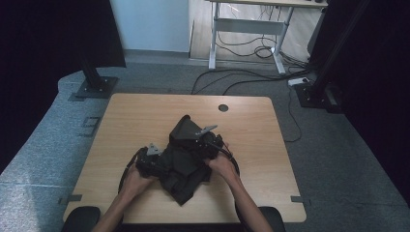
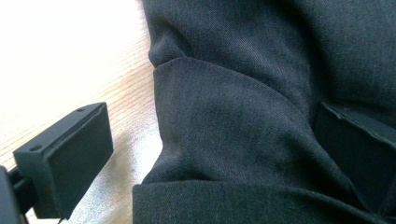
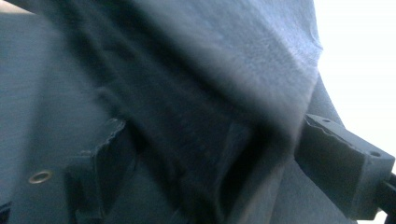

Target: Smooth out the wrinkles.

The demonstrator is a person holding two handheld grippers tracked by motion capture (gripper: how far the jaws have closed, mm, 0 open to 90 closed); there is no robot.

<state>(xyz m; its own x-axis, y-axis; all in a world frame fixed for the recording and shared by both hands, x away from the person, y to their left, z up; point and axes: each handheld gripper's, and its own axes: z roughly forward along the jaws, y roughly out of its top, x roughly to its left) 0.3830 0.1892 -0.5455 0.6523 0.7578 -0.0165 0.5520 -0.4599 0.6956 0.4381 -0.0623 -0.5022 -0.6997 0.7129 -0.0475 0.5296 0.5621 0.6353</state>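
A dark grey garment (image 1: 181,166) lies crumpled in the middle of the wooden table (image 1: 145,111). One fold of it stands lifted off the table, with my right gripper (image 1: 197,140) shut on it. In the right gripper view thick layers of the cloth (image 3: 187,93) fill the space between the two jaws of that gripper (image 3: 224,163). My left gripper (image 1: 163,163) rests at the garment's left edge, low on the table. Its jaws (image 2: 208,149) stand wide with a cloth fold (image 2: 224,121) between them. The left fingertip (image 2: 70,154) is apart from the cloth, with bare wood showing in the gap.
A round cable hole (image 1: 223,108) sits near the table's far edge. Beyond the table are a white-legged desk (image 1: 251,24), loose cables (image 1: 251,72) on the grey carpet, and black stand bases at the left (image 1: 96,87) and right (image 1: 314,94).
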